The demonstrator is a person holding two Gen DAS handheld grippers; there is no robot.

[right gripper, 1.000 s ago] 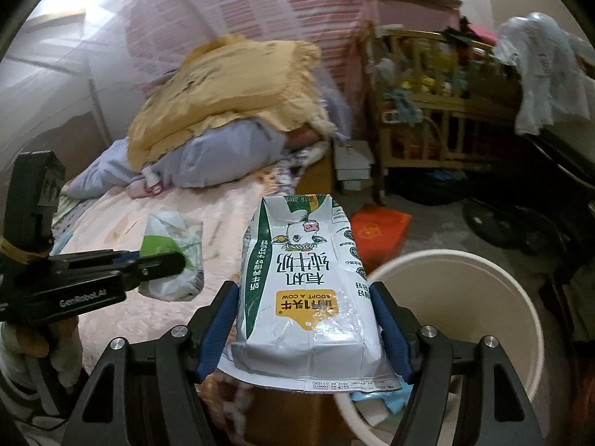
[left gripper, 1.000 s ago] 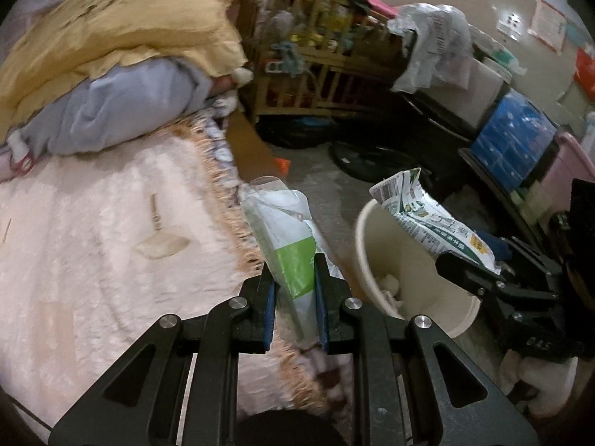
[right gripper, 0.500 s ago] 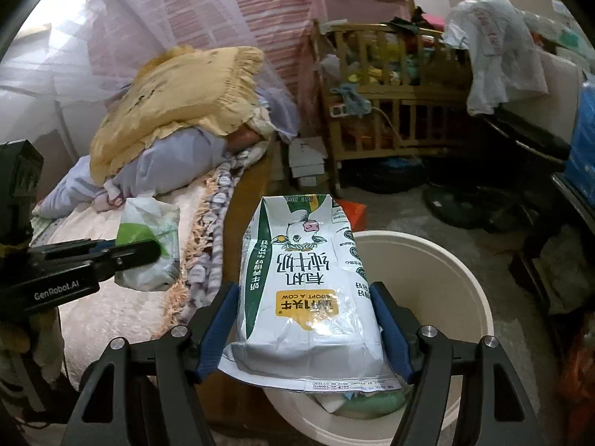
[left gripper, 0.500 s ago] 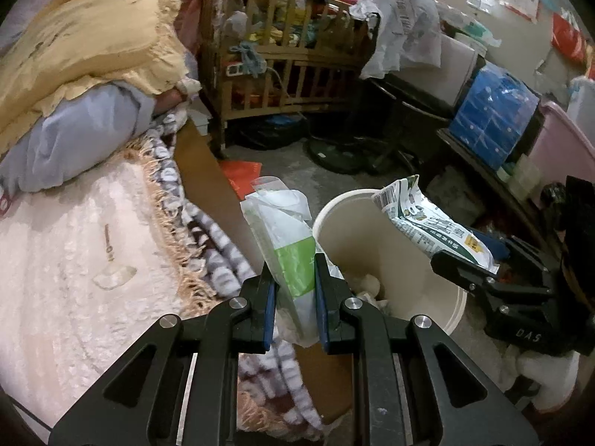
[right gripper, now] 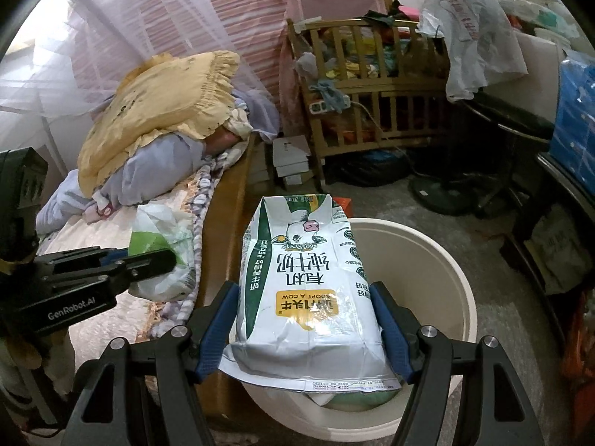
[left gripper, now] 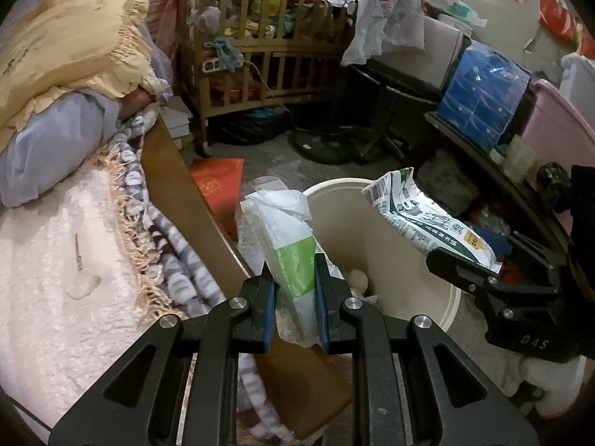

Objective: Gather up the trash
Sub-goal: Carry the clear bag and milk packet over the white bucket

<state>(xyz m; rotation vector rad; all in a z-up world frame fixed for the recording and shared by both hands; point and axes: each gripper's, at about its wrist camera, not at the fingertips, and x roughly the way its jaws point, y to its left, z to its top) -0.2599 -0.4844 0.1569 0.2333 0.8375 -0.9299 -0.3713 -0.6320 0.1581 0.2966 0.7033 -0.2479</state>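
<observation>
Carton point(right gripper: 308, 290) clamped in right hand-held gripper point(right gripper: 305, 330) above bucket point(right gripper: 438, 260).

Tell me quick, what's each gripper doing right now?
Left gripper: shut on a crumpled white-and-green plastic bag.
Right gripper: shut on a flattened white-and-green milk carton.

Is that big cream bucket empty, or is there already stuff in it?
Not empty: the cream bucket already holds crumpled pale scraps at its bottom.
</observation>
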